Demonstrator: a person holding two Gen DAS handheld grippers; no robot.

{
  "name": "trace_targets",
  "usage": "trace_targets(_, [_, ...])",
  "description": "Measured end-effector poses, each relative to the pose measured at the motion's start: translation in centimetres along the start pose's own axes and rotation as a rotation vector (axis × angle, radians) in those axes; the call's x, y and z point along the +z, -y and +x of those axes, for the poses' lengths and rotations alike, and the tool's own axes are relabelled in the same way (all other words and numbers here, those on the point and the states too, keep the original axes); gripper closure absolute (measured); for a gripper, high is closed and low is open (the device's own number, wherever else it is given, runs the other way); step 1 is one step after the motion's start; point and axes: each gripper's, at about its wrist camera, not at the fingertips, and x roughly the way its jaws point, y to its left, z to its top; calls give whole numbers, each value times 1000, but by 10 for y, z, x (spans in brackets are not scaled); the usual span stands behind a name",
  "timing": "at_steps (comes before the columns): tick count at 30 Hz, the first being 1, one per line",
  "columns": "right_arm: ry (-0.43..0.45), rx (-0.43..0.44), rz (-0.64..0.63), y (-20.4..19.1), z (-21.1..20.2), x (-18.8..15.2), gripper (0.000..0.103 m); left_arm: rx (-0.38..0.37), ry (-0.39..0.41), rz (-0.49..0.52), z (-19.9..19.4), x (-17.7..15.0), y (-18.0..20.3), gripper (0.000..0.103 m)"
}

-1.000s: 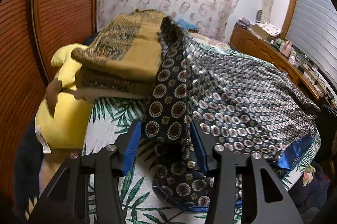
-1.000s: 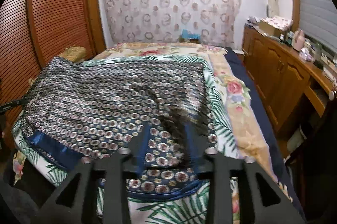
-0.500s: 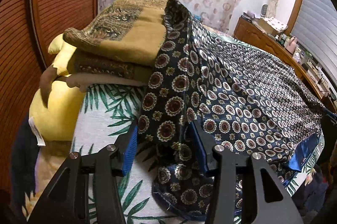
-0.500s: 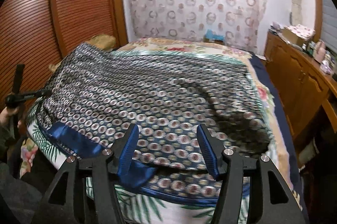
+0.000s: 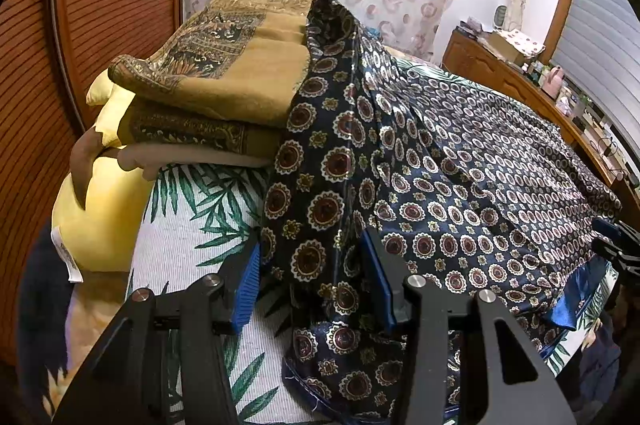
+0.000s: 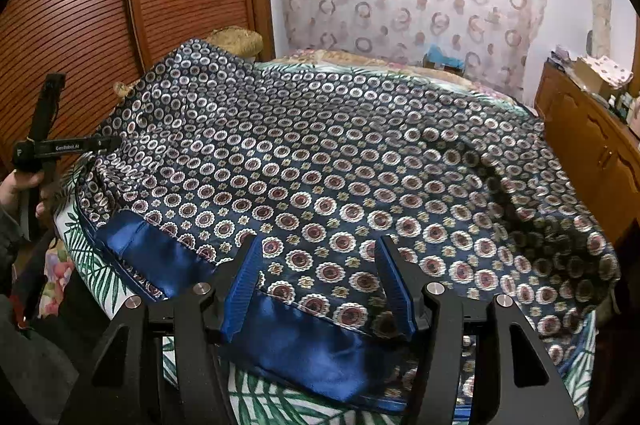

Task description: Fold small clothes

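1. A navy patterned garment [image 6: 320, 161] lies spread across a bed [image 5: 192, 225] with a palm-leaf sheet, its far corner draped up against a stack of folded blankets [image 5: 224, 81] beside a yellow pillow [image 5: 100, 217].

2. The left gripper [image 5: 310, 281] has just been closing, with a ridge of the garment standing between its blue pads [image 5: 248, 281]; whether the pads already pinch the cloth cannot be told, since a gap shows on the left side.

3. The right gripper [image 6: 320, 285] hangs over the garment's blue satin hem [image 6: 288, 337], jaws apart and not pressing, the cloth lying under and between them.

4. Risk: the fabric looks slick. If the left pads catch only a thin fold, it could slide out once pulled, and the edge would drop back unevenly.

5. Risk: the raised corner rests on the blankets. A pull toward the foot of the bed could drag the stack or leave the garment snagged there.

6. Risk: the right jaws straddle 2 layers at the hem; closing shallow might catch only the satin trim, twisting the fold line.
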Motion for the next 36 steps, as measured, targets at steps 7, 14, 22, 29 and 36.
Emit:
trace_targets(7, [-13, 11, 12, -2, 10, -3, 43, -60, 14, 20, -4, -1, 6, 98])
trace_targets(14, [1, -24, 52, 17, 2, -10, 42, -120, 104, 29, -37, 12, 26, 98])
trace_targets(22, [22, -78, 112, 52, -17, -20, 42, -178, 172, 92, -59, 31, 64, 98])
trace_targets(29, [65, -128, 185, 87, -46, -28, 42, -255, 193, 164, -61, 56, 112, 98])
trace_targets(36, [82, -144, 223, 104, -64, -44, 42, -349, 196, 246, -57, 79, 172, 98])
